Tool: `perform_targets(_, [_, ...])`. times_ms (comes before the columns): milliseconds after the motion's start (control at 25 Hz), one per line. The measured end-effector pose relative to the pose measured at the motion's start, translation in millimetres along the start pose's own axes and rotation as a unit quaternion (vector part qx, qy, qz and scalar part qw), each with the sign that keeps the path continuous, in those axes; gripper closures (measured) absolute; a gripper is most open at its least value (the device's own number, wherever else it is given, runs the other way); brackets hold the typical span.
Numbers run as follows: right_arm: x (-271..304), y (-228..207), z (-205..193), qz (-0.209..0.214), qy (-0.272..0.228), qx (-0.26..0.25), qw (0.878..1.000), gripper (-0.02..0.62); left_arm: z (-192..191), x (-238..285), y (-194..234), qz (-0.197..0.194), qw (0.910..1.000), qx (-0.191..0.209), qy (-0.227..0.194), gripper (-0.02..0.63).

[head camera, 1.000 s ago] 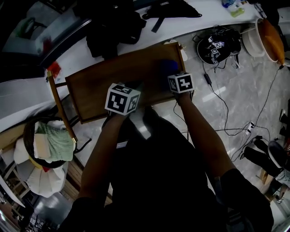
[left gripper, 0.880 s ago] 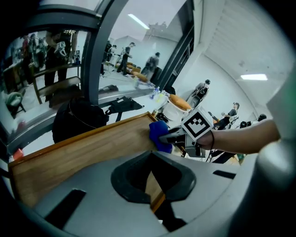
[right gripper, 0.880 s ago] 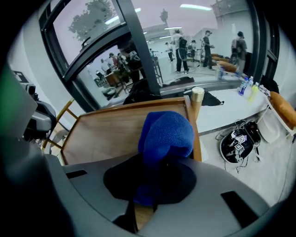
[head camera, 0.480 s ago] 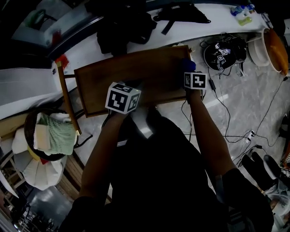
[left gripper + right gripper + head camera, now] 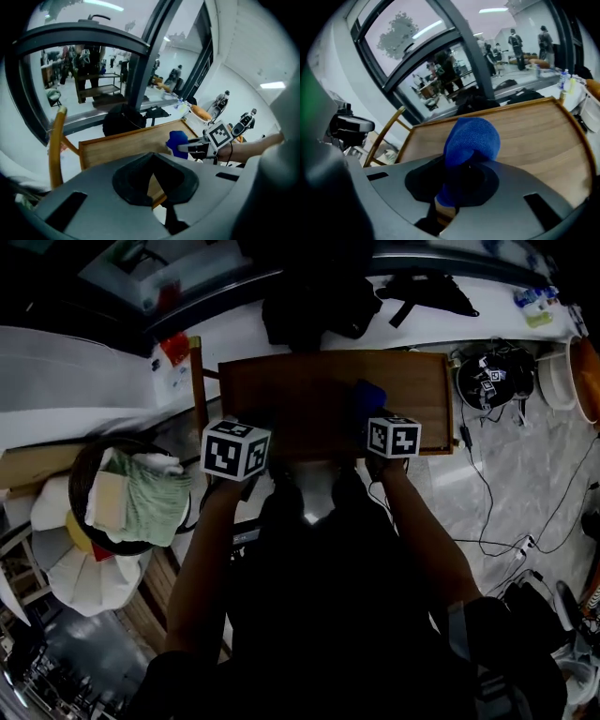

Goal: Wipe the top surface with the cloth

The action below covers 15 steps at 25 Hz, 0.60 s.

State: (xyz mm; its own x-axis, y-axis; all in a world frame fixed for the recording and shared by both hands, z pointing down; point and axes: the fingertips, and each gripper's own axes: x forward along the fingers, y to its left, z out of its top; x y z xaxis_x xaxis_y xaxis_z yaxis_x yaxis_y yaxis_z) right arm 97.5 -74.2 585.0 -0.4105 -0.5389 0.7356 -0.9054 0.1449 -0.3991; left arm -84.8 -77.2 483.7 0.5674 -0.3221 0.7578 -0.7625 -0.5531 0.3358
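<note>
Right gripper (image 5: 373, 414) (image 5: 457, 186) has its jaws clamped tight on a blue cloth (image 5: 368, 394) (image 5: 471, 137). The cloth is bunched into a rounded wad that bulges up and forward out of the pinch. The wad sits over the wooden tabletop (image 5: 300, 395) (image 5: 529, 136), right of centre and about midway between the near and far edges. It looks down at the wood, but the jaws hide the exact contact line. From the left gripper view the cloth (image 5: 177, 140) shows low against the tabletop (image 5: 117, 145), with the right gripper (image 5: 198, 148) behind it and its marker cube facing the camera. Left gripper (image 5: 246, 432) (image 5: 153, 180) has its jaws closed together with nothing in them, only wood showing past the tips. It hangs at the near left edge of the table, pointing across the top, well apart from the cloth. A person's two forearms run down from both grippers to a dark torso at bottom centre of the head view. Off the table: a round basket (image 5: 86, 465) of folded fabric left of it, a wooden chair post (image 5: 196, 381) beside the table's left end, a dark bag (image 5: 314, 306) on the white counter behind, and cables (image 5: 487, 474) on the tiled floor to the right.
</note>
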Motion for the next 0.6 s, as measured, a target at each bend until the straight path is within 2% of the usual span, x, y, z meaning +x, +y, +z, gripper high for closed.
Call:
perform_targets(160, [54.5,112.4,-18.7,0.072,0.029,-0.038,0.996,0.534,-26.5,-47.4,54.3,0.024,0.9996,-0.014,0.000,0.598])
perform_targets(320, [104.1,199.8,-35.5,0.126,0.046,-0.053,0.989,0.534,-53.8,-84.3,97.6,0.034,0.9992,-0.024,0.000,0.598])
perform_targets(480, [140.8,257.7,-51.8,0.154,0.061,-0.069,0.984,0.533,-78.3,-106.6,129.5,0.044,0.9985,-0.033,0.002,0.598])
perform_targets(600, [159.3,278.0,-60.8,0.161,0.068,-0.065,0.982,0.534,-91.4,-114.4,142.5,0.046,0.9983,-0.034,0.009,0.598])
